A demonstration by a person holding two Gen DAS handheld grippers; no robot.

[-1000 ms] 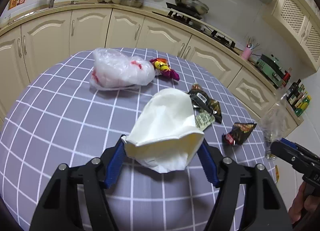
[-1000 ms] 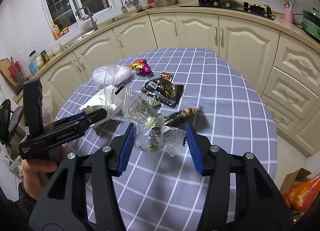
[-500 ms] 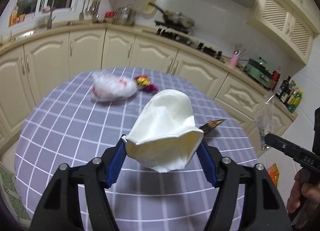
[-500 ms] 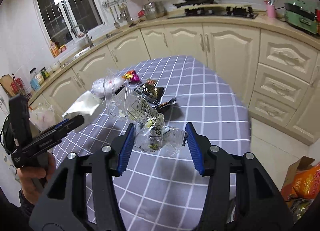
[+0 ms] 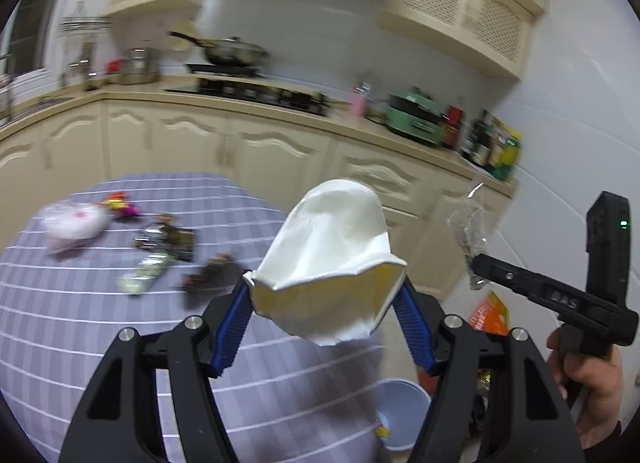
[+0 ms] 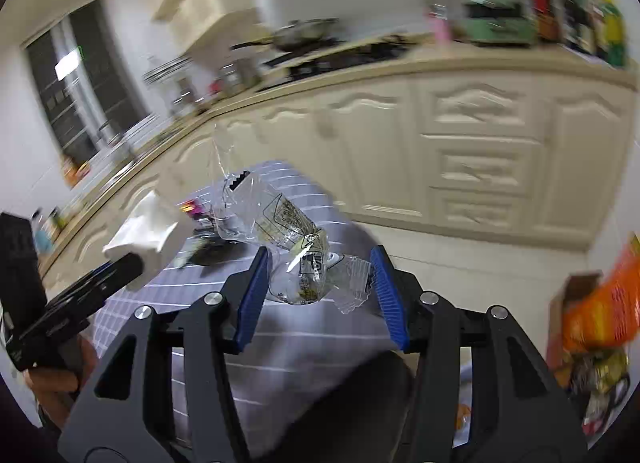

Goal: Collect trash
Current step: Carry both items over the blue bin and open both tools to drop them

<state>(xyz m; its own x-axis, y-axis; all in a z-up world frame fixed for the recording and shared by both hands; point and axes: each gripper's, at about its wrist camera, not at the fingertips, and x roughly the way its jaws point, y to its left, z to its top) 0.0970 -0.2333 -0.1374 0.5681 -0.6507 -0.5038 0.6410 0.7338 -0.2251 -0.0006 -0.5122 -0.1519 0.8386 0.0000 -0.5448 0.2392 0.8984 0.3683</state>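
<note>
My left gripper (image 5: 326, 303) is shut on a crushed white paper cup (image 5: 332, 251), held in the air past the table's right edge. My right gripper (image 6: 318, 283) is shut on a crumpled clear plastic wrapper (image 6: 296, 247) with printed labels, also lifted above the table edge. In the left wrist view the right gripper (image 5: 476, 263) shows at the right with the clear wrapper (image 5: 466, 223) at its tip. The right wrist view shows the white cup (image 6: 142, 231) at the left. Below the left gripper a pale blue bin (image 5: 402, 411) stands on the floor.
The round table (image 5: 80, 323) with a purple checked cloth still carries a white plastic bag (image 5: 74, 223), a pink and yellow wrapper (image 5: 120, 203) and several dark snack wrappers (image 5: 168, 239). Cream cabinets (image 6: 480, 159) curve behind. An orange bag (image 6: 600, 311) and boxes lie on the floor at right.
Both grippers have swung right, away from the table's middle toward its right edge, carrying the cup and the wrapper. The floor and the blue bin have come into view.
</note>
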